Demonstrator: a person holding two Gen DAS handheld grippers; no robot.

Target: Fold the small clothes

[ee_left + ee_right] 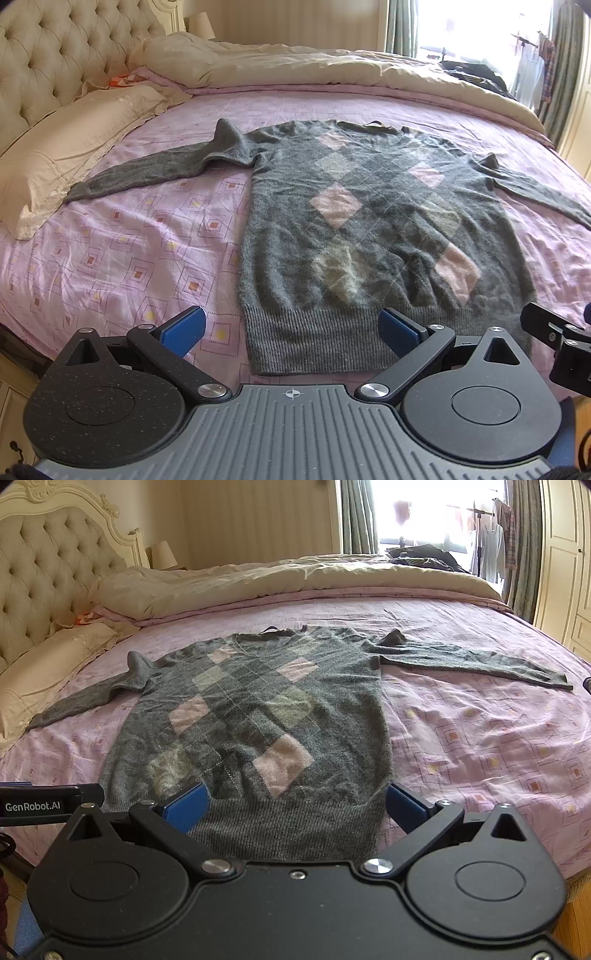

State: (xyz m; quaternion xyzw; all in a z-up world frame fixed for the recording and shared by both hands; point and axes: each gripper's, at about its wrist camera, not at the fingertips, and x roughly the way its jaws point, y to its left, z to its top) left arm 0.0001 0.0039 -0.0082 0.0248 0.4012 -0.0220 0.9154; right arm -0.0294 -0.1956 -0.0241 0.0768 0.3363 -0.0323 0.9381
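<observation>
A grey sweater with pink and pale diamonds lies flat, face up, on the pink bed sheet, both sleeves spread sideways. It also shows in the right wrist view. My left gripper is open and empty, hovering just before the left part of the ribbed hem. My right gripper is open and empty, over the right part of the hem. The left sleeve reaches toward the pillow; the right sleeve points right.
A cream pillow and tufted headboard stand at the left. A bunched beige duvet lies across the far side. Dark clothes lie at the far right corner by the window. The other gripper's body shows at the right edge.
</observation>
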